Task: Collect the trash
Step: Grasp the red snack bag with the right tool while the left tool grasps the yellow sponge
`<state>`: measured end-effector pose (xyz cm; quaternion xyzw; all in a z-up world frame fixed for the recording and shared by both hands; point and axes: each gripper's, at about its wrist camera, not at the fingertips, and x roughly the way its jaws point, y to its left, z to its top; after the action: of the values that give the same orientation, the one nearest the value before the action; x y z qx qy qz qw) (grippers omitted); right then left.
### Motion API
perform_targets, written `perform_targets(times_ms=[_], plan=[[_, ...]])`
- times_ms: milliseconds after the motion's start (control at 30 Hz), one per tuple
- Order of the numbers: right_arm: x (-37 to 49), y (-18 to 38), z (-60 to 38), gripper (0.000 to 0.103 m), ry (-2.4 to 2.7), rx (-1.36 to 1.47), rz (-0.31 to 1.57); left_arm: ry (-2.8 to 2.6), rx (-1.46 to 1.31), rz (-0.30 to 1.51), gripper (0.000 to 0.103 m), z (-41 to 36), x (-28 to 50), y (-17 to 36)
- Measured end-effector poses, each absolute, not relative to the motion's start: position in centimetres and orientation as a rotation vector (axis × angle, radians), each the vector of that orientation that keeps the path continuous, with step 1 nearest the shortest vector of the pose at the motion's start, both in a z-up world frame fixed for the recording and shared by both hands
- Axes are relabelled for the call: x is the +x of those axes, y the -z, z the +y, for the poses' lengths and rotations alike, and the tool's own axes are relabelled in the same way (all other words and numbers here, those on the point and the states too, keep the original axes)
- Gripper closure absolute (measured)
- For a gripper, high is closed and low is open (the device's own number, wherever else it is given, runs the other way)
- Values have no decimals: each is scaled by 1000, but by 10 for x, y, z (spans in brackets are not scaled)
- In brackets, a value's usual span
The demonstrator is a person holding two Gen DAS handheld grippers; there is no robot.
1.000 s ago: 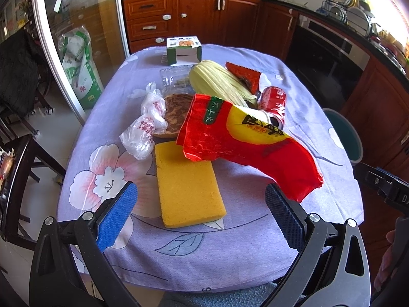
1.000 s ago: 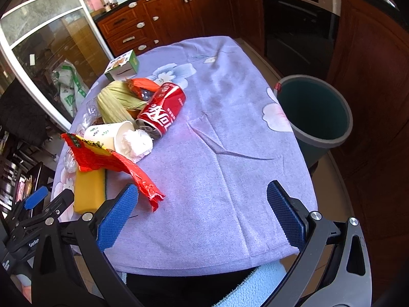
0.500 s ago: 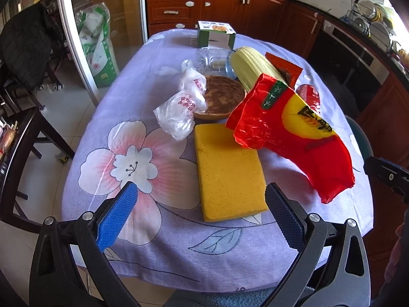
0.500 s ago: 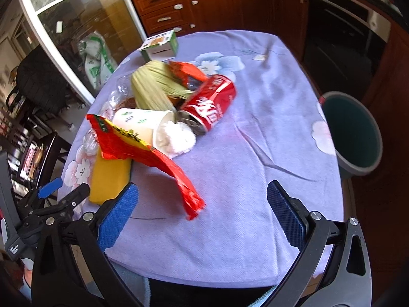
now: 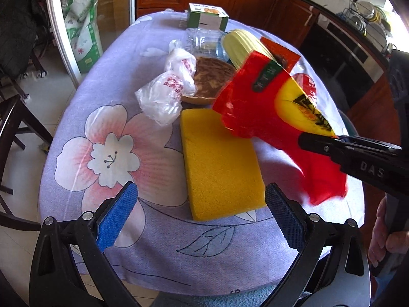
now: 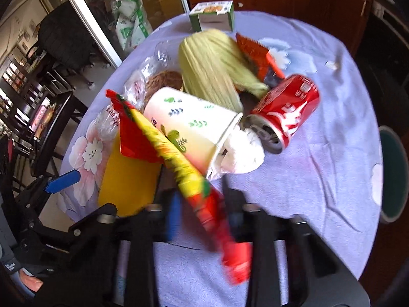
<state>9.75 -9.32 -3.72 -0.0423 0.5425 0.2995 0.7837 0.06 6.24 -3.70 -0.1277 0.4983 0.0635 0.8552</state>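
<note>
In the left wrist view, the left gripper is hovering low over the near edge of the table, its jaws standing wide apart and holding nothing, with the sponge lying between and just beyond them. A second ago the wrapper was resting flat over the cup; it is now hanging tilted and blurred, with the right gripper reaching in from the right and clamping its lower end. The plastic bag, the bowl and the box are lying where they were. In the right wrist view, the right gripper, wide apart half a second ago, is now closing together on the wrapper, and motion blur is smearing both. The cup, stuffed with tissue, and the can are now lying exposed beside the corn husk. The bin is standing at the table's right edge. Judging from this, the first piece of trash is being secured, and the carry to the bin is the likely next stage.
</note>
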Motion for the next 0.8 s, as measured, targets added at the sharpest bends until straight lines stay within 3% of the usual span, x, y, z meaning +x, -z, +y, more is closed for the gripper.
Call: perform_targets(times_ms=[133, 500, 600, 800], plan=[[95, 37, -112, 98, -671, -12, 1176, -107, -238, 1064, 3, 53, 7, 40], [87, 11, -176, 98, -641, 178, 1112, -130, -186, 1189, 5, 32, 42, 70], [90, 13, -192, 98, -613, 211, 1110, -159, -165, 1185, 26, 30, 41, 71], [92, 22, -207, 98, -584, 258, 1117, -170, -169, 1134, 30, 33, 27, 52]])
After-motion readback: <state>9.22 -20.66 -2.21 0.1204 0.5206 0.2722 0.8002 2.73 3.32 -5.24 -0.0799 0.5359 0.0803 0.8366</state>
